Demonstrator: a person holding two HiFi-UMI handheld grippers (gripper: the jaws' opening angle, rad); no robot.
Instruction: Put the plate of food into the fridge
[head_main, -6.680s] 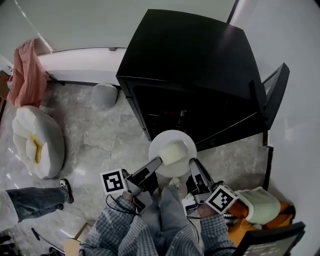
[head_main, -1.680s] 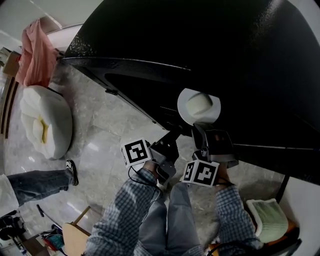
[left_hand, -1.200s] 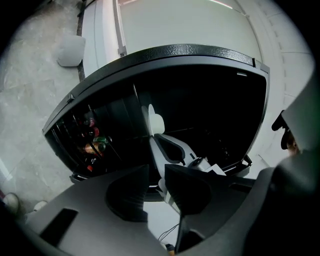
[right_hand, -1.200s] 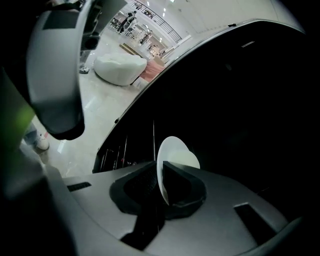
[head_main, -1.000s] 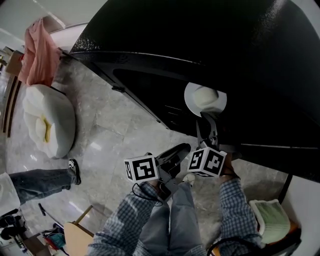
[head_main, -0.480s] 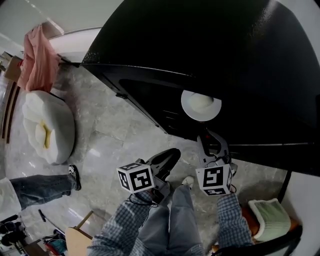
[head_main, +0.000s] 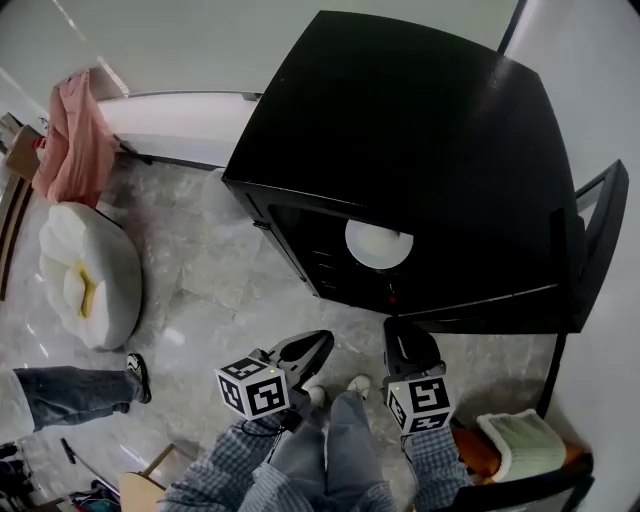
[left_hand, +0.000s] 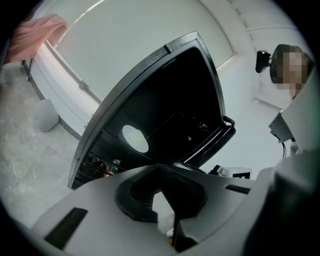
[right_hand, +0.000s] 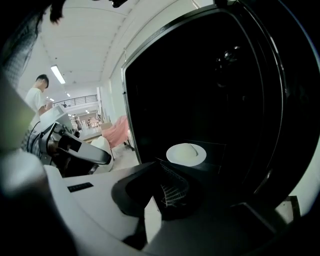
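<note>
Nearest the camera, at the bottom of the head view, both grippers now sit pulled in over the person's knees. A second ago the right gripper was reaching up to the plate's rim inside the fridge, while the left one already hung back.

The left gripper (head_main: 312, 347) has its jaws brought together to a point, with nothing between them. The right gripper (head_main: 404, 335) is closed the same way and holds nothing. Its own view shows the tips meeting in front of the dark fridge interior.

Beyond them, just right of the frame's centre, the plate of food (head_main: 379, 244) stands alone on a shelf inside the black fridge (head_main: 420, 130). It is white with a pale mound on it, and it is well apart from both grippers. The left gripper view shows it as a bright oval (left_hand: 135, 138) in the dark opening. The right gripper view shows it sitting flat on the shelf (right_hand: 186, 154), just beyond the closed tips.

At the far right edge of the frame, the fridge door (head_main: 600, 240) stands swung open.

The release and withdrawal suggest the placing is done. If anything remains, it is likely shutting that door, which the right gripper is nearer to.
</note>
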